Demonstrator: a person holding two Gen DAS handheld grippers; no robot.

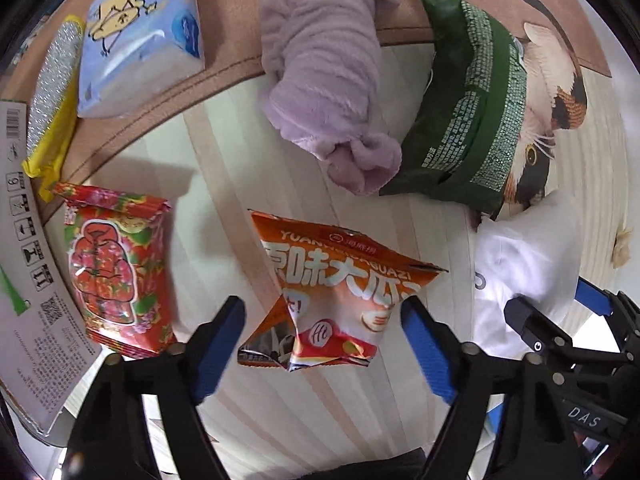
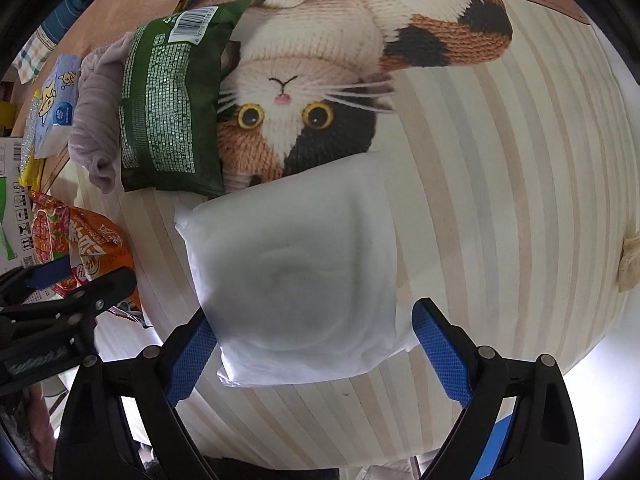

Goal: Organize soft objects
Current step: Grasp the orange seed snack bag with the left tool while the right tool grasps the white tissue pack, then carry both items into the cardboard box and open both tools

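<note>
My left gripper (image 1: pixel 322 312) is open, its blue-padded fingers on either side of an orange snack bag (image 1: pixel 336 292) lying on the striped mat. My right gripper (image 2: pixel 316 316) is open around the near end of a white soft pack (image 2: pixel 296 280); that pack also shows in the left wrist view (image 1: pixel 520 276). A lilac fluffy cloth (image 1: pixel 324 76) lies bunched beyond the orange bag. A dark green bag (image 1: pixel 468 108) lies to its right and also shows in the right wrist view (image 2: pixel 172 104). A red flowered bag (image 1: pixel 116 268) lies at the left.
A blue tissue pack (image 1: pixel 140 36) and a yellow-edged scouring pad (image 1: pixel 52 96) lie at the back left. A cardboard box (image 1: pixel 28 280) stands along the left edge. The mat has a knitted cat picture (image 2: pixel 320 80). The right gripper's body (image 1: pixel 580 344) is close on my left gripper's right.
</note>
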